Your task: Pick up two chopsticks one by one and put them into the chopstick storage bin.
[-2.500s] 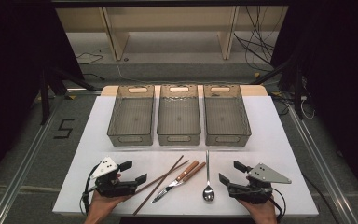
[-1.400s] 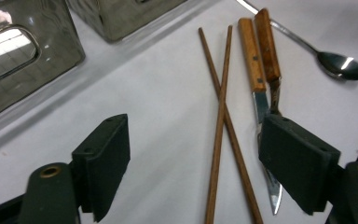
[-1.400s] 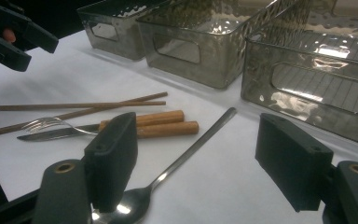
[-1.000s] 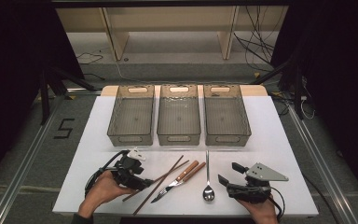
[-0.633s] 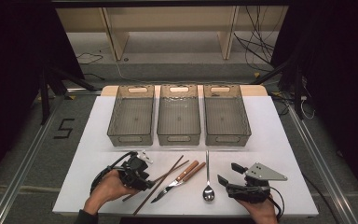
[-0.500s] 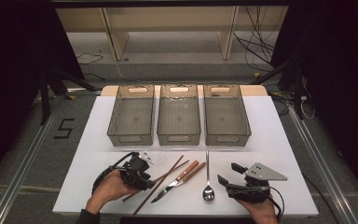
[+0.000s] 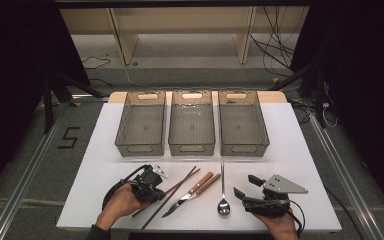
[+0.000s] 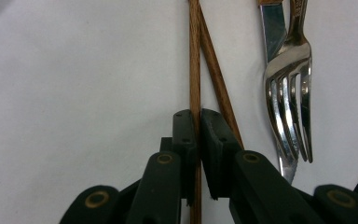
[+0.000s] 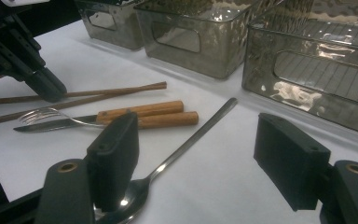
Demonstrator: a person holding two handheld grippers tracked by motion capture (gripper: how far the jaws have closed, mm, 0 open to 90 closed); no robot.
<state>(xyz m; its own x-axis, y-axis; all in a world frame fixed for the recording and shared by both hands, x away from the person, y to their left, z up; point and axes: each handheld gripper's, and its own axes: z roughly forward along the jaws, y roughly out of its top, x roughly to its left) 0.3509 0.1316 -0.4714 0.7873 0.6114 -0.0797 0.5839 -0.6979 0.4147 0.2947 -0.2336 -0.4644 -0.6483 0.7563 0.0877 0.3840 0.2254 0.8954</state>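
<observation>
- Brown wooden chopsticks [image 8: 195,56] lie crossed on my white table [image 7: 105,150], just left of the wooden-handled fork [image 8: 291,79] and knife [image 8: 272,28].
- My left gripper [image 8: 198,140] has just been closing and now pinches one chopstick (the straighter one).
- My right gripper [image 9: 205,154] rests with jaws wide apart over the steel spoon [image 9: 186,144].
</observation>
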